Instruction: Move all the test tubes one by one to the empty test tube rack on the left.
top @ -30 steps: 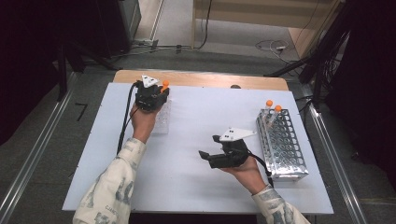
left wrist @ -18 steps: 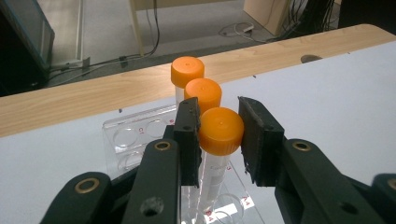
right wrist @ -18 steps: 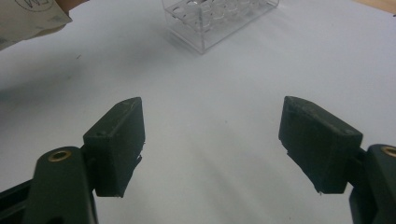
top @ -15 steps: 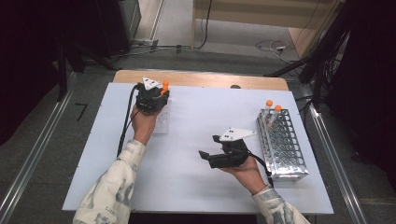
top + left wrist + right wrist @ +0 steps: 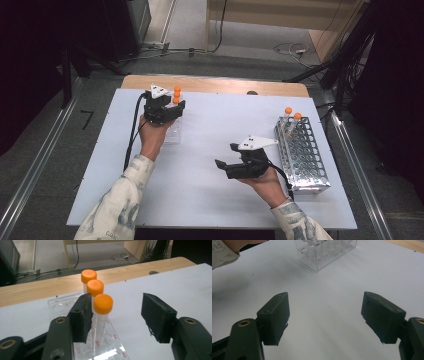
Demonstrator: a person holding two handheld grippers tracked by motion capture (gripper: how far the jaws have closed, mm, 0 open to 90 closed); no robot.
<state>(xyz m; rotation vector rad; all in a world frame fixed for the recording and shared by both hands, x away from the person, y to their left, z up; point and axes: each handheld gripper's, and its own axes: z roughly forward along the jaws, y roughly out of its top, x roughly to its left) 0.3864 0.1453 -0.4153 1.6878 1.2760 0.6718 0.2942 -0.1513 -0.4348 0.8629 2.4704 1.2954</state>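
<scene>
- 3 orange-capped tubes [image 5: 103, 315] stand upright in a clear rack [image 5: 172, 131], their long axes vertical, in a row running away from the left gripper [image 5: 172, 107].
- Seen along that gripper, its jaws gape wide and hold nothing; the nearest tube sits just inside the left jaw, almost touching it, so the grab looks to need only a squeeze.
- The right gripper [image 5: 227, 157] hovers well right of the clear rack, jaws apart and empty, so the left is far nearer.
- A metal rack [image 5: 302, 152] with 2 tubes stands farther right.
- Since 1 second ago, the left gripper has barely nudged closer; the right stays put.
</scene>
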